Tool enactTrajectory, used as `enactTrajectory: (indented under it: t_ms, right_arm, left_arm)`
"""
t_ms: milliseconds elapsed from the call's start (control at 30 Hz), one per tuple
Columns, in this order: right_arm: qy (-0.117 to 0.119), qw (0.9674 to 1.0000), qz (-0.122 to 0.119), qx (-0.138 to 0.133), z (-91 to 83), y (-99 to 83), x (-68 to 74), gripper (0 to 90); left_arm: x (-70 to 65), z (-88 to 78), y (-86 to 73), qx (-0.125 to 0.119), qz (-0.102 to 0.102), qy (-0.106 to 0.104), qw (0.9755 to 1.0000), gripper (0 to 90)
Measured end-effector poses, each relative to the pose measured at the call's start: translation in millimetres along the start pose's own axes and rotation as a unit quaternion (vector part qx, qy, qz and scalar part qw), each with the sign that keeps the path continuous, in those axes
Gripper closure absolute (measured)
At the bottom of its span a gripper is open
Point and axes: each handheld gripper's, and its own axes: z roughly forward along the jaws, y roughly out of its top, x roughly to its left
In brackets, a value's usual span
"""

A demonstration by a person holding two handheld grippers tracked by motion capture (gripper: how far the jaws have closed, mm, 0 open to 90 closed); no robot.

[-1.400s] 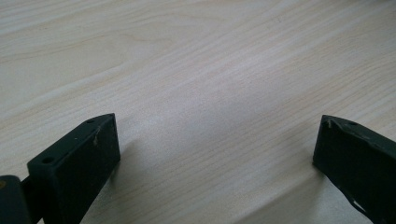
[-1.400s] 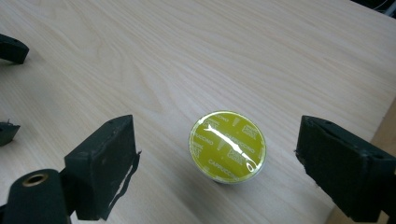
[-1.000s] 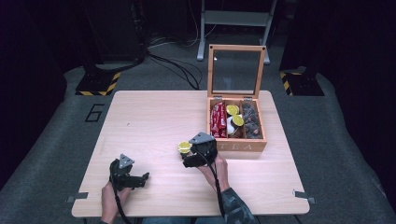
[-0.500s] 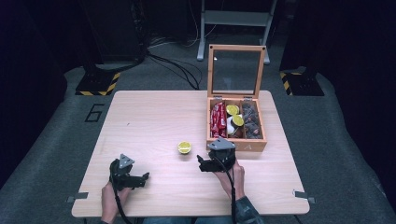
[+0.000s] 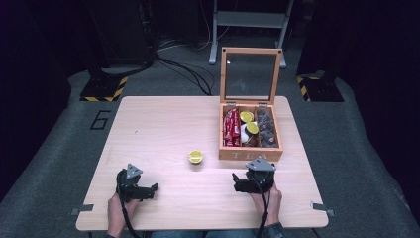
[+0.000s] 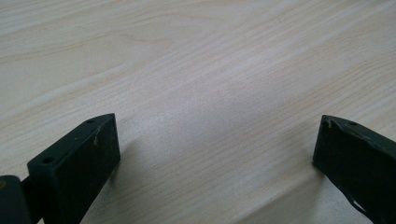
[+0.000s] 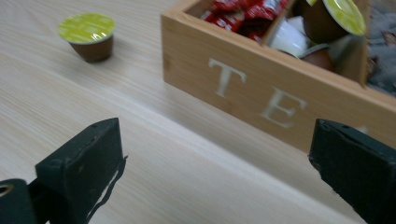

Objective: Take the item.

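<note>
A small coffee capsule is standing alone on the light wooden table, near the middle and just left of the wooden tea box. In the right gripper view the capsule is showing a dark brown tapering cup under a flat yellow-green foil lid, sitting upright with the wide lid on top. The box is lying open with its glass-paned lid standing up at the back, and "TEA" is showing on its front wall. Its left compartment is holding red sachets, the middle one is holding more yellow-lidded capsules, and the right one is holding greyish packets.

The right gripper is resting near the table's front edge, just in front of the box, its jaws standing wide apart and holding nothing. The left gripper is sitting at the front left, well apart from the capsule, its jaws also spread wide over bare wood.
</note>
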Motion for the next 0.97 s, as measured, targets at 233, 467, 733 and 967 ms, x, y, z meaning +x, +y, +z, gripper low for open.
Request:
enactTrajectory:
  t_ms: [233, 467, 733, 967]
  right_arm:
    - [-0.025, 0.9988, 0.035, 0.023, -8.3, -28.6, -24.3, 0.9]
    - [-0.047, 0.9957, 0.066, 0.045, -14.4, -51.3, -49.0, 0.0]
    - [-0.059, 0.9909, 0.102, 0.065, -15.4, -71.7, -70.4, 0.0]
    - [-0.065, 0.9874, 0.12, 0.08, -14.1, -80.6, -82.2, 0.0]
  left_arm:
    - [-0.1, 0.1, 0.0, 0.0, -0.001, 0.0, 1.0, 0.3]
    - [-0.1, -0.1, 0.3, 0.002, 0.0, 0.001, 1.0, 0.3]
    - [-0.4, 0.1, 0.4, 0.0, -0.002, 0.003, 1.0, 0.3]
    - [-0.4, 0.1, 0.5, 0.002, -0.002, 0.003, 1.0, 0.3]
